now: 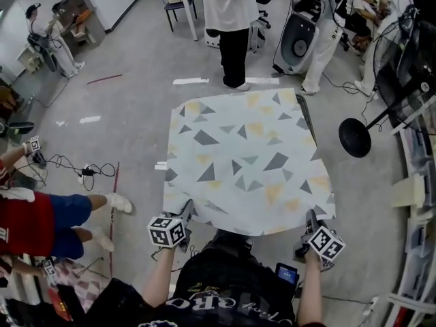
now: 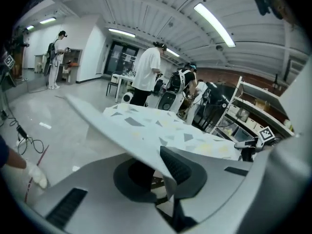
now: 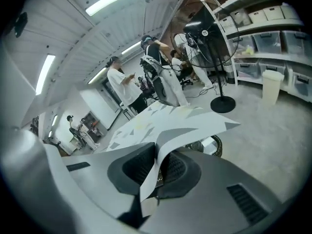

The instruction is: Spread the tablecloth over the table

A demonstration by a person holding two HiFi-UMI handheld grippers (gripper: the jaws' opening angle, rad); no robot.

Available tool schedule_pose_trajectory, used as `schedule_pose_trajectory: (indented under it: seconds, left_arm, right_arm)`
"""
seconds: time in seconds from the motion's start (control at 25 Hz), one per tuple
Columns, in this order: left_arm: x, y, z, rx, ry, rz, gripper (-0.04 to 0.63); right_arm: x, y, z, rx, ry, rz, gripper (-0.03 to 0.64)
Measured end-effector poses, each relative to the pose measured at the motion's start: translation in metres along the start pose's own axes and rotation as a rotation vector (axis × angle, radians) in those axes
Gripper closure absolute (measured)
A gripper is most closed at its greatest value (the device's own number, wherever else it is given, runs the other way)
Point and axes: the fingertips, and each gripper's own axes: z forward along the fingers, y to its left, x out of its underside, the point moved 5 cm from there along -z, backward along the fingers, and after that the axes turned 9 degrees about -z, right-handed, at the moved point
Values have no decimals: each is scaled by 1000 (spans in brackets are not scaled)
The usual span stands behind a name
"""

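The tablecloth (image 1: 245,159), pale with grey and yellow triangles, lies spread out flat in front of me in the head view and hides whatever is under it. Its near edge is held at both corners. My left gripper (image 1: 184,214) is shut on the near left corner, and my right gripper (image 1: 311,219) is shut on the near right corner. In the left gripper view the cloth (image 2: 146,123) runs out from between the closed jaws of that gripper (image 2: 165,173). In the right gripper view a fold of the cloth (image 3: 161,118) is pinched in that gripper (image 3: 155,173).
A person in a white shirt and black trousers (image 1: 231,26) stands at the cloth's far end. A floor fan with a round black base (image 1: 354,138) stands to the right, with shelving (image 1: 415,189) behind it. A person in red (image 1: 41,220) and floor cables (image 1: 82,169) are on the left.
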Motion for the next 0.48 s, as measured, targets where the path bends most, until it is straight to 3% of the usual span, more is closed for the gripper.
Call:
schedule_pose_trajectory:
  seconds: [0.2,0.48]
  left_arm:
    - [26,9,14,-78,31,7,560]
    - [56,13,14,-272,62,35,549]
  right_arm:
    - [29,-27,13,49,27,67,574]
    - [56,-41,30,156,87,-13,554]
